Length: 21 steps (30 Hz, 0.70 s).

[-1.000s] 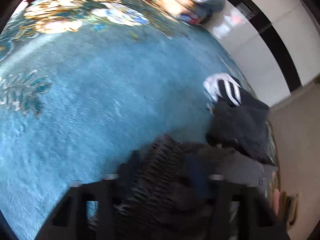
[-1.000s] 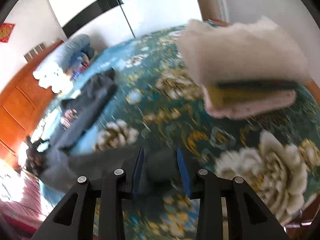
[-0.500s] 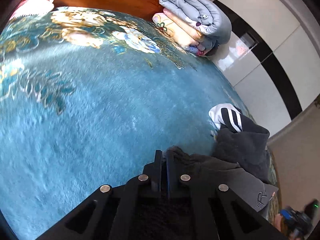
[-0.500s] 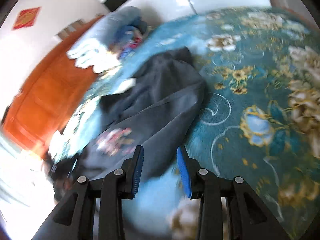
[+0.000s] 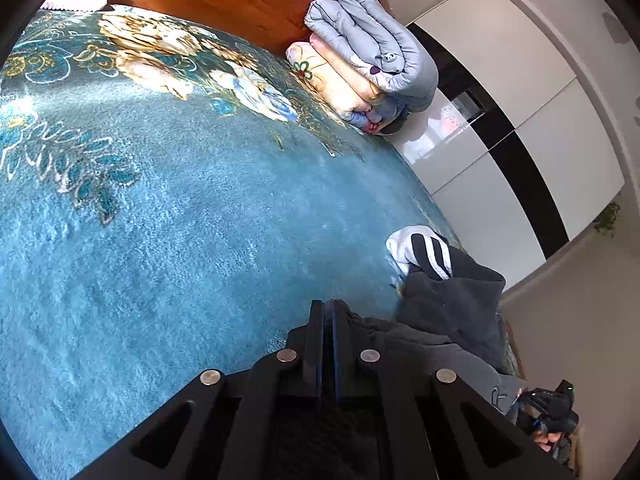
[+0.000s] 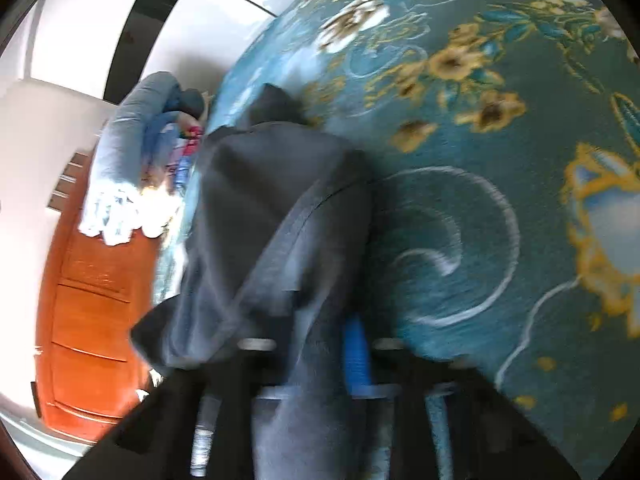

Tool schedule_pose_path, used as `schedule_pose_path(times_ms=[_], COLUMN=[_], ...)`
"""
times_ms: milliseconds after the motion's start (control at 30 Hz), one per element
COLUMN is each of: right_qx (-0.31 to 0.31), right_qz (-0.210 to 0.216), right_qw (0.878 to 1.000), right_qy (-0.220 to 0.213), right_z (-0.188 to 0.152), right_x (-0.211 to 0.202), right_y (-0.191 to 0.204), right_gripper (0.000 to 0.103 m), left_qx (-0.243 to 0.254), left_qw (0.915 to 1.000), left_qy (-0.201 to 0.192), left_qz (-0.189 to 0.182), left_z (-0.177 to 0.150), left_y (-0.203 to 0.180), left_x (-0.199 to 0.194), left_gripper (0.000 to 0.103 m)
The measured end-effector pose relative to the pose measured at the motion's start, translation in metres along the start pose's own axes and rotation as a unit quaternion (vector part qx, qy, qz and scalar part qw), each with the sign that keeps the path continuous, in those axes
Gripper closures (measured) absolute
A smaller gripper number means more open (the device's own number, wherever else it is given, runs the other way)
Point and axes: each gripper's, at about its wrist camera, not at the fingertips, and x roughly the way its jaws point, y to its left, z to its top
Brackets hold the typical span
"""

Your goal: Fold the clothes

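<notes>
Both grippers clamped on dark cloth on the bed.

On our left, the left gripper (image 5: 325, 312) has its fingers pressed together on an edge of the dark grey garment (image 5: 452, 312), which lies on the blue floral bedspread (image 5: 180, 220) beside a black-and-white striped piece (image 5: 424, 248); folded quilts (image 5: 372, 60) sit by the headboard. On our right, the right gripper (image 6: 320, 344), jaws just closed, pinches the garment's grey fabric, though blur hides the fingers.

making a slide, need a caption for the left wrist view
Left gripper shut on the edge of a dark grey garment lying on a blue floral blanket.
</notes>
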Motion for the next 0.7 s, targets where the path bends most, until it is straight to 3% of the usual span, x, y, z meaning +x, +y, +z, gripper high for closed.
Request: schedule_pose_path(times_ms=[133,200,267,333,400,500,600,700], right_qx=[-0.031,-0.093,-0.189,-0.277,-0.321,-0.335,-0.326,-0.319], right_qz=[0.036,0.021,-0.022,-0.06,-0.071,-0.093,-0.115,-0.094], right_qw=[0.997,0.991,0.972,0.945,0.934,0.936,0.939,0.942], right_qy=[-0.059,-0.098,-0.141,-0.164,-0.138,-0.064,0.006,0.037], right_z=[-0.007,-0.023,-0.048,-0.07,-0.078,-0.081,-0.086,-0.092], right_x=[-0.064,-0.106,-0.139,-0.15,-0.132,-0.068,-0.004,0.008], right_y=[0.021,0.05,0.094,0.141,0.172,0.184,0.165,0.141], right_gripper=[0.098,0.098,0.099,0.098,0.098,0.097,0.096,0.095], left_qx=[0.011,0.022,0.027,0.018,0.008,-0.001,-0.007,-0.011], left_qw=[0.9998,0.9996,0.9996,0.9998,0.9999,0.9998,0.9996,0.9994], left_qy=[-0.005,-0.005,-0.001,0.004,0.01,0.021,0.027,0.033], left_qz=[-0.017,-0.019,-0.012,-0.009,-0.007,-0.005,-0.008,-0.007], left_z=[0.0,-0.001,-0.001,-0.001,0.0,-0.001,-0.002,-0.002], left_y=[-0.005,-0.009,-0.012,-0.008,-0.005,-0.001,0.001,0.003], left_x=[-0.004,-0.005,-0.002,0.0,0.002,0.007,0.01,0.012], left_gripper=[0.101,0.102,0.102,0.102,0.101,0.101,0.102,0.102])
